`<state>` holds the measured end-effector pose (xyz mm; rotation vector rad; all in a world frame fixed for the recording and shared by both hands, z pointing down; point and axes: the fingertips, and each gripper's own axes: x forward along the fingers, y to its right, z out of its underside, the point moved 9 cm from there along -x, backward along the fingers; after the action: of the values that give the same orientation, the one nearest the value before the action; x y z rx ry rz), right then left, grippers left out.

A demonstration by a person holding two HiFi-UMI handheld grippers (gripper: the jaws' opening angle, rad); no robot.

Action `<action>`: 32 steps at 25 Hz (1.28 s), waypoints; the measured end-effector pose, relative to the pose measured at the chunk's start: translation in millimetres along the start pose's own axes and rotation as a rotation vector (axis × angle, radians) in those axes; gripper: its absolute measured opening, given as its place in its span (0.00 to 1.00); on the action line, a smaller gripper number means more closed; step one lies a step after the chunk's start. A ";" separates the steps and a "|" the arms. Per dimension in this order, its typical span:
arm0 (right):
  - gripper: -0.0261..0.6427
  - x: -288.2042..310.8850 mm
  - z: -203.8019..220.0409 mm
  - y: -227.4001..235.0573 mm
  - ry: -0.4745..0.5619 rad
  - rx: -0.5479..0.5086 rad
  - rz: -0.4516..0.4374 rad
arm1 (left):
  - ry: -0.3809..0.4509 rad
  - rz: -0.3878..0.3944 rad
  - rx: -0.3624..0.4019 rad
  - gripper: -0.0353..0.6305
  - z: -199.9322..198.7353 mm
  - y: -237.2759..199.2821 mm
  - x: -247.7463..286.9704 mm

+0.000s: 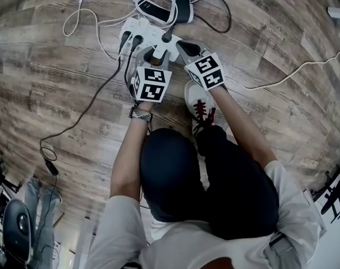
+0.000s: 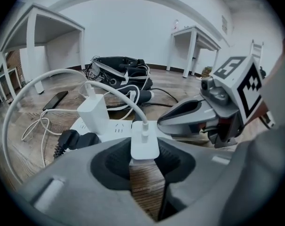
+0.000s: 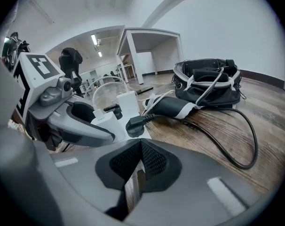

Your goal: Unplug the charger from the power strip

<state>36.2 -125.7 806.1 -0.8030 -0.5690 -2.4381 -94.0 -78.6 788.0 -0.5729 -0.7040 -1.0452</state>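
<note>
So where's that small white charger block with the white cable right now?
Left gripper view, centre: the small white charger block sits between the left gripper's jaws, on the white power strip, right of a taller white adapter.

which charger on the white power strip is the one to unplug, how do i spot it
On the wood-plank floor lies a white rectangular power strip. At its near end stands a small white square charger with a white cable looping up from its top, clamped in the left gripper. Its neighbours are a taller white adapter block and black plugs.
</note>
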 end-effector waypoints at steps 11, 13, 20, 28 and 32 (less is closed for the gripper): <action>0.04 0.2 0.4 0.0 0.000 0.018 -0.029 | 0.002 -0.017 0.031 0.26 0.5 0.2 -2.8; 0.04 0.3 0.9 -1.1 -0.002 0.013 -0.031 | -0.001 -0.021 0.055 0.26 0.7 1.0 -3.0; 0.04 0.0 1.1 -1.7 0.002 0.019 -0.035 | 0.026 0.011 -0.039 0.26 4.2 -5.5 -5.8; 0.04 0.6 0.9 -1.4 -0.003 0.019 -0.047 | 0.000 -0.013 0.017 0.26 -0.5 -3.3 -6.0; 0.04 0.2 0.7 -1.2 -0.006 0.018 -0.047 | -0.015 -0.028 0.072 0.26 -2.1 1.3 -4.8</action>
<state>35.7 -124.5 806.5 -0.7985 -0.6183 -2.4707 -93.9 -76.9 782.9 -0.5110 -0.7613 -1.0380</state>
